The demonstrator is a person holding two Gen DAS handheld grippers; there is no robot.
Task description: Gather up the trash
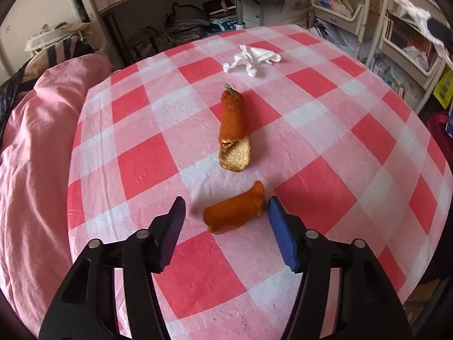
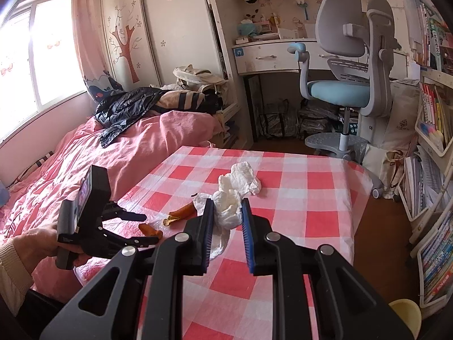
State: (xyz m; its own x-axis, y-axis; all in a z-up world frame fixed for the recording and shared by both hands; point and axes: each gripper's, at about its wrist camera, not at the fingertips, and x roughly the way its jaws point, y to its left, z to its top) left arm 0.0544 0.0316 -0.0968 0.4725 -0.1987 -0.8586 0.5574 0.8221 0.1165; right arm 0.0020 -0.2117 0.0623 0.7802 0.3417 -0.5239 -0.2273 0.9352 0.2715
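Observation:
On the red-and-white checked tablecloth (image 1: 147,158) lie a long orange peel (image 1: 232,119), a short orange peel (image 1: 235,212) and a crumpled white tissue (image 1: 252,59). My left gripper (image 1: 226,199) stands open low over the table, its fingers either side of the short peel. The right pad is at the peel's end and the left pad stands clear of it. My right gripper (image 2: 226,202) is shut on another crumpled white tissue (image 2: 228,214), held above the table. In the right wrist view a hand holds the left gripper (image 2: 148,228) at the short peel (image 2: 148,229).
A bed with a pink cover (image 1: 31,153) borders the table's left side. A grey and blue desk chair (image 2: 339,90) and a desk stand beyond the far edge. Bookshelves (image 2: 433,130) line the right. A yellow cup (image 2: 405,311) sits low at the right.

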